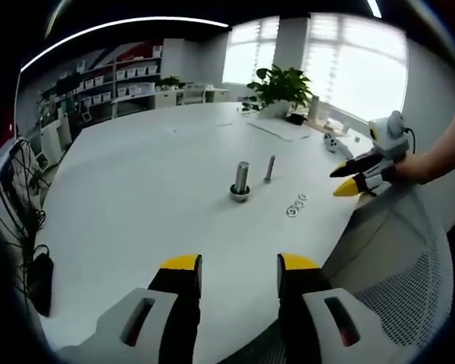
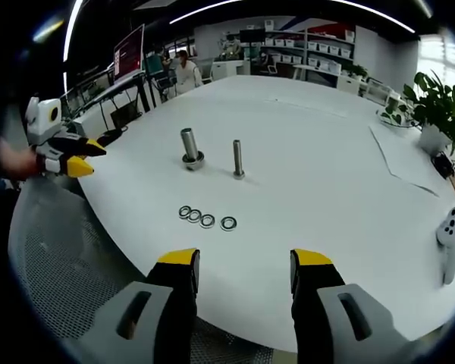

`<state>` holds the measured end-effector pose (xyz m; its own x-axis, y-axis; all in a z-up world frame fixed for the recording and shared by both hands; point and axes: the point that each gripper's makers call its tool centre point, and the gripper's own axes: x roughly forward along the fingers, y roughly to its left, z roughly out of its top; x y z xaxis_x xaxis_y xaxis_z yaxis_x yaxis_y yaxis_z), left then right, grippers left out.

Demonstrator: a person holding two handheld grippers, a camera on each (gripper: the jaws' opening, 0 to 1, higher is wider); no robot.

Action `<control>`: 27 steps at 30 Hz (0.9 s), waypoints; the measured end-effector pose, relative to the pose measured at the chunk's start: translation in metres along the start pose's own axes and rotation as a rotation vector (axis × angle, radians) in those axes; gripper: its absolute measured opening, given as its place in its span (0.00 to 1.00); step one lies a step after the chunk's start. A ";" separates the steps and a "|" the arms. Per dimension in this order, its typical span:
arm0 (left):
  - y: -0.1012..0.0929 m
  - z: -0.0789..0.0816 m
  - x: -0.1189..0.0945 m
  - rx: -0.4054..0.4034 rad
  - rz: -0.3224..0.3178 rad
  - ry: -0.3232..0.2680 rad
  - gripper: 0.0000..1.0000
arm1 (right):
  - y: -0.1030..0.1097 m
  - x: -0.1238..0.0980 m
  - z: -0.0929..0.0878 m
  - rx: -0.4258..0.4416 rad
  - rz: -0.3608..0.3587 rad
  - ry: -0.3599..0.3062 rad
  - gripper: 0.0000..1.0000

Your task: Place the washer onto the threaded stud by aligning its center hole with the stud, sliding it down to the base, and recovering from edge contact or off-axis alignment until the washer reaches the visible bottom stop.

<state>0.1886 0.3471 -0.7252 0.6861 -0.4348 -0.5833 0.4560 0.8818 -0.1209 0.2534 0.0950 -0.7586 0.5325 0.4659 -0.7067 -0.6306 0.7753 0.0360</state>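
Washers [image 2: 206,218]: 4 small flat metal rings w/ dark centre holes, lying in a short row on the white surface [image 2: 318,159]; three touching/near-touching, 4th just apart at the row's right end in right gripper view. In left gripper view they read as a tiny cluster [image 1: 296,206], too small to count.
Threaded stud [image 2: 237,160]: thin grey metal rod, upright, small flared base on the surface; nothing on it. Left gripper view: [image 1: 270,167], beyond the washers.
Thick post [image 2: 190,147]: wider grey cylinder, upright in a round collar, just beside the stud; seen also at [image 1: 241,181].
Left hand-held gripper [image 1: 240,273]: yellow-tipped jaws spread apart, nothing betw. them, over the near surface edge; in right gripper view it sits at far left [image 2: 74,157], held by a hand, well apart from washers.
Right hand-held gripper [image 2: 244,271]: jaws parted, empty, near edge, washers just ahead; in left gripper view at right [image 1: 353,177], off the surface rim.
Other: potted plant [image 1: 279,89]; paper sheet [image 2: 400,159]; white controller [image 2: 449,241]; mesh chair [image 1: 406,265].
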 end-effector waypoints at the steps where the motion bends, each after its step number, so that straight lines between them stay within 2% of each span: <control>1: 0.000 0.000 0.000 0.004 0.001 -0.001 0.38 | 0.000 0.000 0.000 -0.001 0.001 0.002 0.51; 16: -0.007 0.003 0.001 0.047 -0.023 -0.015 0.37 | -0.001 0.001 -0.002 -0.002 -0.002 0.009 0.50; 27: -0.006 0.007 0.000 0.037 -0.017 -0.040 0.36 | -0.002 0.001 -0.003 -0.003 -0.005 0.010 0.50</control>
<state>0.1896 0.3412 -0.7187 0.6997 -0.4573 -0.5489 0.4878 0.8671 -0.1005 0.2535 0.0929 -0.7614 0.5298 0.4580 -0.7139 -0.6296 0.7763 0.0308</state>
